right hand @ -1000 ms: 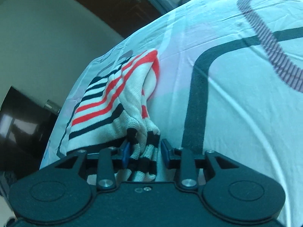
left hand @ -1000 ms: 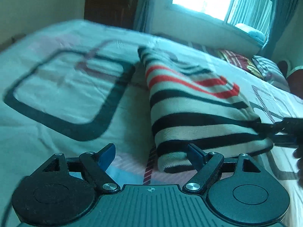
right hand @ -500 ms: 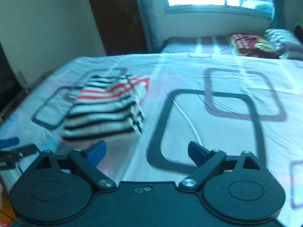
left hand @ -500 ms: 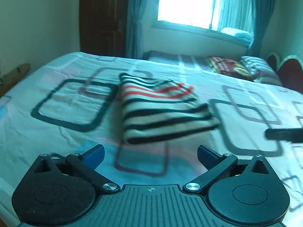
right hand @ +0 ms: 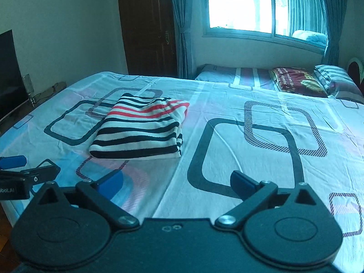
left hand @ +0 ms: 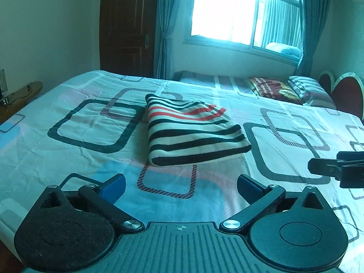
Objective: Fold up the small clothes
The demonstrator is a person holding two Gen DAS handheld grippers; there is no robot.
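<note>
The folded striped garment point(left hand: 193, 134) lies on the bedsheet point(left hand: 68, 159), ahead of both grippers. With the left gripper point(left hand: 180, 185) spread wide and empty and the right gripper point(right hand: 176, 183) opening on nothing, you keep both clear of the garment, leaving its fold undisturbed.

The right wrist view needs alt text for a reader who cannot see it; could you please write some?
A folded striped garment, white with black and red bands, lies on a patterned bed sheet, untouched. The right gripper in the foreground has its jaws opening with nothing between them, and the left gripper shows at the left edge. Beyond are pillows, a bright window and a dark door.
</note>
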